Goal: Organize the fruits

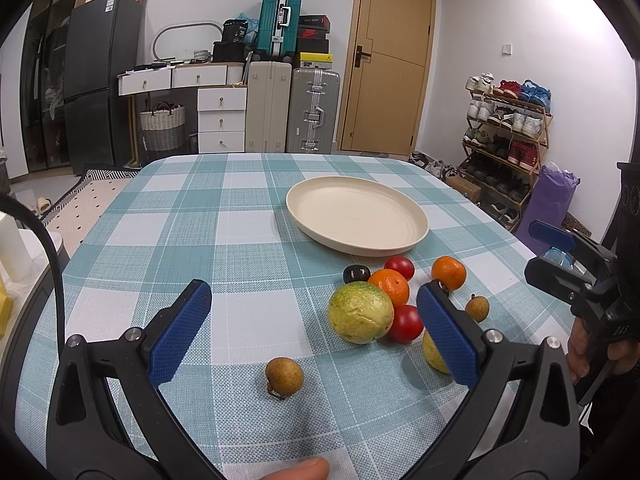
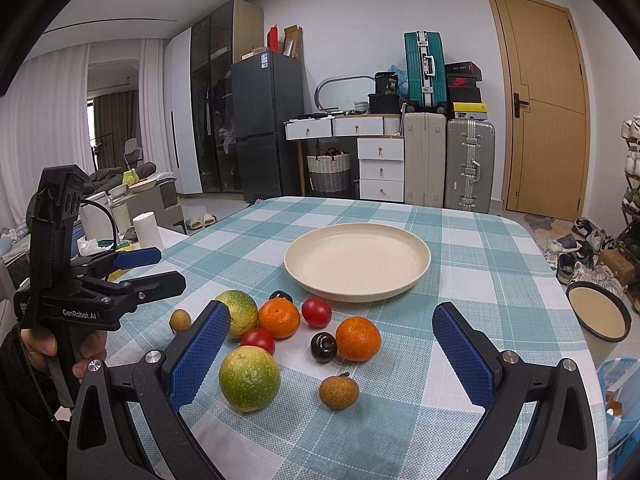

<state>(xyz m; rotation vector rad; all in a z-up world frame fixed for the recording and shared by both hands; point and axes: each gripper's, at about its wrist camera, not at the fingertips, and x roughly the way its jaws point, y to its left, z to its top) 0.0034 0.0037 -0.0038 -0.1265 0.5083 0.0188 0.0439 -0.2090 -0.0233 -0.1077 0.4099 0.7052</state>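
While both my left tongs (image 1: 314, 324) and right tongs (image 2: 331, 348) hang spread and empty, I should straddle the brown round longan (image 2: 339, 391), then carry it toward twelve o'clock to the cream round plate (image 2: 416, 280).

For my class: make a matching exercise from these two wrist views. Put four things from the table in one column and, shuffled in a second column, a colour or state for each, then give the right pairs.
Column 1
1. plate
2. tangerine nearest the right hand-held gripper
3. dark cherry beside that tangerine
4. left hand-held gripper

Column 2
A. orange
B. open, holding nothing
C. cream, with no fruit on it
D. deep purple, almost black

Pairs: 1-C, 2-A, 3-D, 4-B
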